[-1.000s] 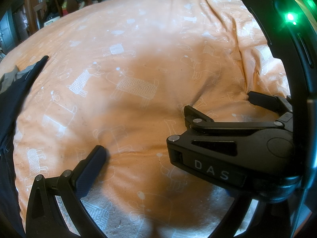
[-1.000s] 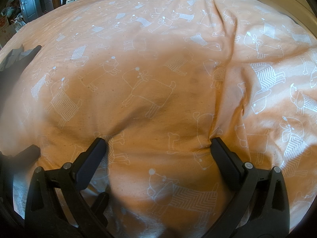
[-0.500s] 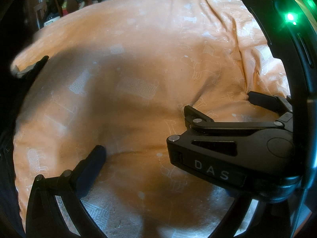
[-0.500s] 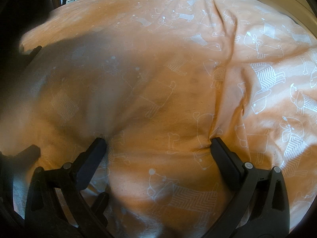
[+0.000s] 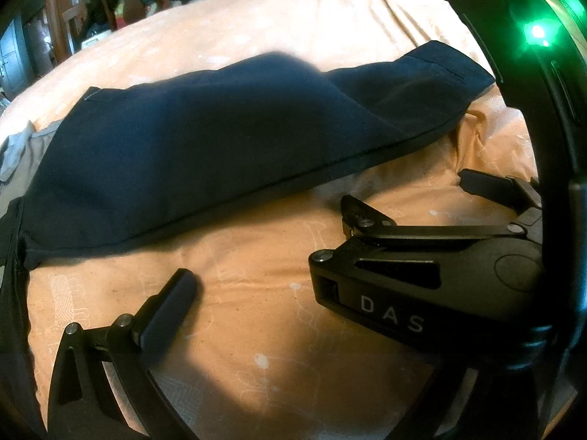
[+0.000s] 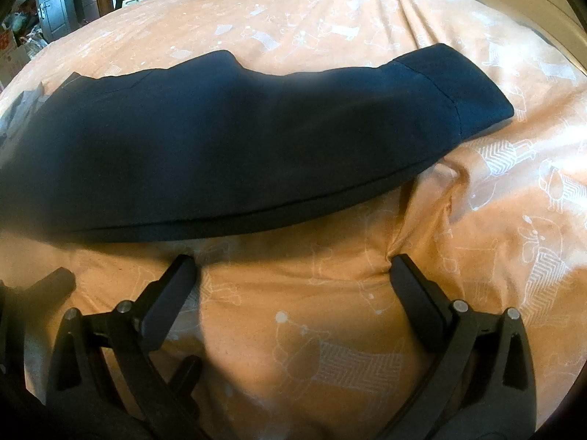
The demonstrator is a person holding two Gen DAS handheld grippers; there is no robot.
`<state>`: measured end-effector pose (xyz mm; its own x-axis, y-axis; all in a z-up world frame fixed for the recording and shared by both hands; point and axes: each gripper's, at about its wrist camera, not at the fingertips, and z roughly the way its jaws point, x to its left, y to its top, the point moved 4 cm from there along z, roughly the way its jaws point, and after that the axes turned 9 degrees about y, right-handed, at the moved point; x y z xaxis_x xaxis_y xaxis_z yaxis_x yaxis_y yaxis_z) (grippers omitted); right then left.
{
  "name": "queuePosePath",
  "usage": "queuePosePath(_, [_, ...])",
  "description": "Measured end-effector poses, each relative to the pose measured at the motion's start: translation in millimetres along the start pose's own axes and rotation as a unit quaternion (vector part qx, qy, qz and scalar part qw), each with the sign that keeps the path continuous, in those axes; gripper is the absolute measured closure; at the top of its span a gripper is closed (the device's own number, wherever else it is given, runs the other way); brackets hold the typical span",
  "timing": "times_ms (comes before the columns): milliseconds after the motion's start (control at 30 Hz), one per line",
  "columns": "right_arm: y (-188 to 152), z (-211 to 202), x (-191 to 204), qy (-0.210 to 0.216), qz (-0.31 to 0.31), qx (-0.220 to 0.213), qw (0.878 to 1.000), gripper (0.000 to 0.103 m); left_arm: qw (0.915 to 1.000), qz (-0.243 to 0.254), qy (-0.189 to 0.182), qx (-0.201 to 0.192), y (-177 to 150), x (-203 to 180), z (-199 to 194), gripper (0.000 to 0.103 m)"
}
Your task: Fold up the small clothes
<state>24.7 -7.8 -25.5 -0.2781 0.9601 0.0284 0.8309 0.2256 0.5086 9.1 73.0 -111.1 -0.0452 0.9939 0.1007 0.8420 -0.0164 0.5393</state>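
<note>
- Both tongs are resting low over the bed: the right gripper (image 6: 293, 275) is spread wide with nothing between its jaws, its two fingertips lying on the orange cover; the left gripper (image 5: 268, 286) is showing only one finger (image 5: 165, 315) in its own view, the other side being hidden behind the right tool's black body (image 5: 422, 282), so I cannot tell from there how it is set, and nothing is seen in it.
- An orange bed cover (image 6: 330, 330) with white animal outlines is filling both views, wrinkled near the right fingertip.
- A dark navy garment (image 6: 220, 154) is lying flat across the cover just beyond both tools, apart from their tips, with a stitched hem band (image 6: 462, 84) at its right end.
- A grey piece of cloth (image 5: 18, 154) is peeking out at the garment's left end.
- A green light (image 5: 537, 33) is glowing on the right tool.
</note>
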Motion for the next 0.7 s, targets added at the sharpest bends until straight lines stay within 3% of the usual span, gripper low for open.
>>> queuePosePath(700, [-1.3,-3.8,-0.4,0.003,0.002,-0.001,1.0,0.0,1.0,-0.001,-0.001,-0.002,-0.5,0.0,-1.3,0.0])
